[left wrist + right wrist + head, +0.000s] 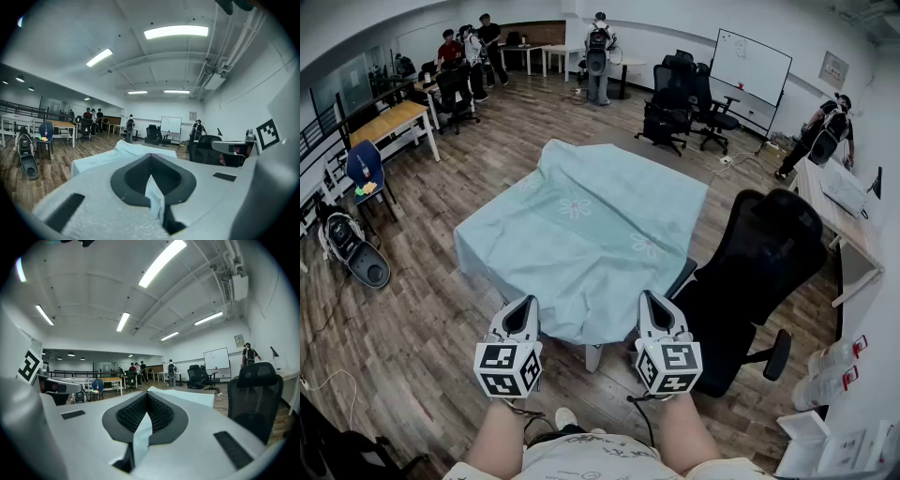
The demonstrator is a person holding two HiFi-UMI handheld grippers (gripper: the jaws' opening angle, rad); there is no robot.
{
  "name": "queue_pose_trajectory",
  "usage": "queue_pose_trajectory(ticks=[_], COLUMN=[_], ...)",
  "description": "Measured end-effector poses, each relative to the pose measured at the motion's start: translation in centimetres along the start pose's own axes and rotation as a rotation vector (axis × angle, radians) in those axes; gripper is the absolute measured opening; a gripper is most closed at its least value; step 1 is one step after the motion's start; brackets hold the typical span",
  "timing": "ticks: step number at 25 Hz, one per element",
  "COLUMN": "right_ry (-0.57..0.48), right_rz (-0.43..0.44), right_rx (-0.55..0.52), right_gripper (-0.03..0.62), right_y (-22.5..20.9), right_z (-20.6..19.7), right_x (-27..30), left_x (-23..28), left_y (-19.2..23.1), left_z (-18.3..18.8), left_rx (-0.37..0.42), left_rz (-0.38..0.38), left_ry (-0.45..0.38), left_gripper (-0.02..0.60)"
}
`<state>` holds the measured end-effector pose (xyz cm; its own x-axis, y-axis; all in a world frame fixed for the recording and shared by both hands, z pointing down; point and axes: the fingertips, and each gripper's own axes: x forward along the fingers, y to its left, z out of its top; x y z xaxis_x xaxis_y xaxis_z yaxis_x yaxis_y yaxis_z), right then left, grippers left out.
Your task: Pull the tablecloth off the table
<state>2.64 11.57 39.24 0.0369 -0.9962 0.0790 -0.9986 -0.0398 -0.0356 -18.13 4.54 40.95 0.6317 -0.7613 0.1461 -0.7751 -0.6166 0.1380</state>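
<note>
A pale blue tablecloth (586,234) with faint flower prints covers the table in the middle of the head view, its far corner raised. My left gripper (527,307) is shut on the cloth's near hem at the left. My right gripper (649,302) is shut on the near hem at the right. In the left gripper view a strip of the tablecloth (155,198) is pinched between the closed jaws, with the rest of the cloth spread beyond. In the right gripper view a strip of the tablecloth (141,437) is likewise pinched between the jaws.
A black office chair (759,272) stands close to the table's right side. More black chairs (684,108) and a whiteboard (751,67) are at the back. A wooden desk (389,127) and a vacuum cleaner (352,248) are to the left. Several people stand far off.
</note>
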Motion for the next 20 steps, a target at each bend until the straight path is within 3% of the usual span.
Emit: queue_pose_trajectory(ticks=[6, 14, 20], right_ry=[0.001, -0.006, -0.013], right_rz=[0.009, -0.025, -0.044], right_rx=[-0.004, -0.023, -0.037], right_gripper=[0.012, 0.012, 0.012], right_y=[1.6, 2.6, 4.4], right_z=[0.1, 0.3, 0.1], right_x=[0.6, 2.9, 4.7], left_x=[-0.1, 1.3, 2.3], left_y=[1.1, 2.4, 4.9], left_z=[0.1, 0.7, 0.4], left_rx=[0.002, 0.108, 0.069], left_rz=[-0.01, -0.005, -0.036], left_ry=[0.009, 0.005, -0.003], left_gripper=[0.011, 0.011, 0.011])
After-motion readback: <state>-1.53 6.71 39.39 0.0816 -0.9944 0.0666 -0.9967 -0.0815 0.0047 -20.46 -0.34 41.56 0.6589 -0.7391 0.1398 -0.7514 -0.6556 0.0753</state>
